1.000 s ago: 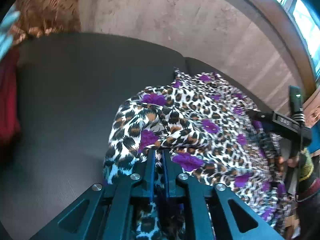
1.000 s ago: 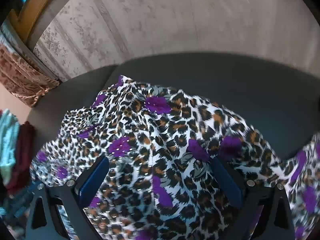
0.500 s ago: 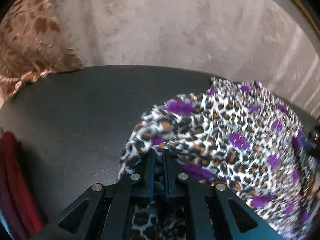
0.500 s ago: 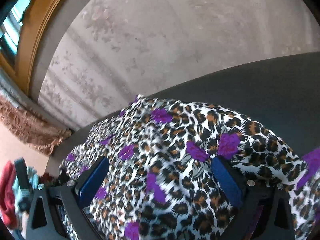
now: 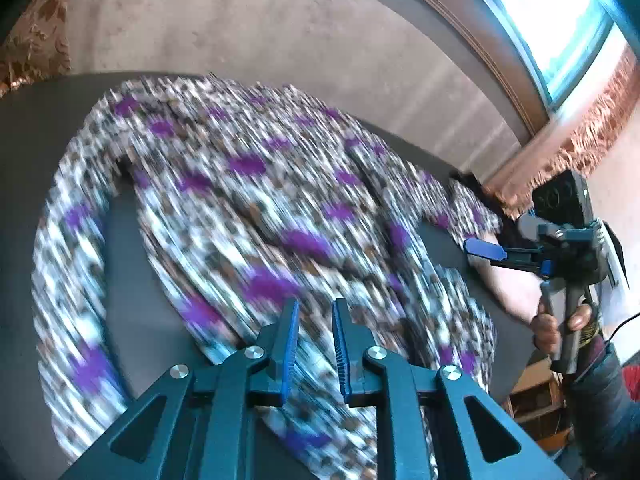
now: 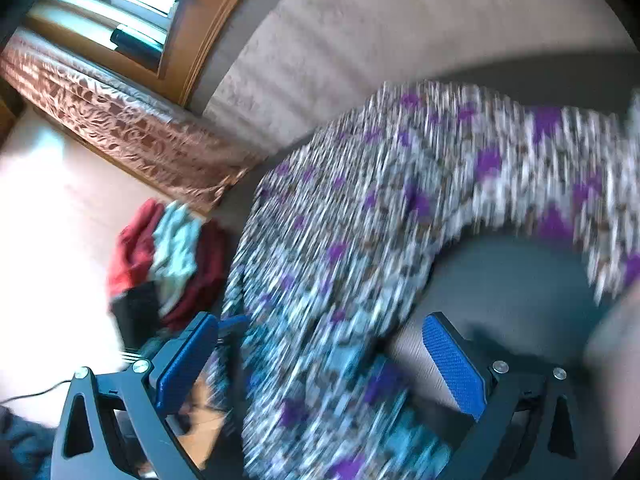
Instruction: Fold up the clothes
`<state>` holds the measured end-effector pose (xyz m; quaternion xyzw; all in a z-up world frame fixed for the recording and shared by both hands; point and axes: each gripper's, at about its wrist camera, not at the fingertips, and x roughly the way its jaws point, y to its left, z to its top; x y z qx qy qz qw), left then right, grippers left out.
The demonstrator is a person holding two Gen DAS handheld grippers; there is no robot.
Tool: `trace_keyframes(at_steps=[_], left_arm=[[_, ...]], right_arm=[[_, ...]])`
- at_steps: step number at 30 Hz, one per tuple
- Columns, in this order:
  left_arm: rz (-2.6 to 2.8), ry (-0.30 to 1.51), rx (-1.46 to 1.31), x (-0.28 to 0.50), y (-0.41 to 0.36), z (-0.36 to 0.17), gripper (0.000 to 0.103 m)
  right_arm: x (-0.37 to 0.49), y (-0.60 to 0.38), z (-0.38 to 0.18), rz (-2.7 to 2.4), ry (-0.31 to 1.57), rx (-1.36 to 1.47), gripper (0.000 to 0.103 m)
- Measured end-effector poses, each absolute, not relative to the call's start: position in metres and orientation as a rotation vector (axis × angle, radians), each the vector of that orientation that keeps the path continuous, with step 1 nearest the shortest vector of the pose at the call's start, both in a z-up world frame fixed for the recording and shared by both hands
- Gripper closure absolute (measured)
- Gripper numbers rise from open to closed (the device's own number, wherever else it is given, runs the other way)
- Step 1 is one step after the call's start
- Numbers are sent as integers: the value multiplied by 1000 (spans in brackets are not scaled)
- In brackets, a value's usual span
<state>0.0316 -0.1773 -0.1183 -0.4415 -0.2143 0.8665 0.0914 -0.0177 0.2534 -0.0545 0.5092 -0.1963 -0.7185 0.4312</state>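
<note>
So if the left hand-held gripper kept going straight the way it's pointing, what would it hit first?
Most likely the leopard-print garment spread on the dark table. The left hand-held gripper, its jaws opening with nothing pinched between them, aims straight at the cloth, though blur leaves depth unclear.

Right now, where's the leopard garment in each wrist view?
Left wrist: leopard garment fills the centre and left, spread on the dark table, blurred.
Right wrist: garment runs from upper right to bottom centre, passing between the open right gripper fingers.
Shared landmark: the brown patterned curtain under the window.
</note>
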Motion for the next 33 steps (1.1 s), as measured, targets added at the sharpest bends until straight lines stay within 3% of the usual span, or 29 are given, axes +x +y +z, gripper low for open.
trace_keyframes(at_steps=[4,6,7,9,12,17,21,22,24,25,26,31,33], left_arm=[[2578,-452,-1406,41,-146,-136,86],[2615,-341,-1413,49,-145,-136,85],[2627,-287,-1440,51,-147,-137,80],[2590,-304,-1469,56,-158,-137,81],[2548,-308,-1498,64,-176,-132,95],[2583,-257,-1435,81,-182,-131,94],[2616,-301,-1390,87,-184,-131,86],[2620,-310,-1384,88,-185,-131,86],[2628,-311,-1375,90,-186,-130,86],[2629,-322,-1366,92,-187,-130,86],[2629,-335,-1356,93,-188,-130,86],[2618,-403,-1318,102,-191,-132,86],[2616,-400,-1305,99,-190,-136,86]], right_arm=[[25,246,-90,-1748,-406,1420,0],[40,251,-95,-1690,-477,1392,0],[49,252,-99,-1633,-522,1402,0],[65,252,-104,-1548,-582,1412,0],[89,248,-97,-1576,-458,1439,0],[113,252,-42,-2001,-206,1294,0],[137,214,-12,-2056,-3,1110,0],[141,195,-15,-2013,55,1095,4],[140,172,-33,-1968,101,1129,34],[134,159,-48,-1941,102,1184,63],[128,152,-61,-1931,92,1231,73],[103,132,-93,-1942,-9,1335,73],[97,131,-90,-1984,-42,1313,88]])
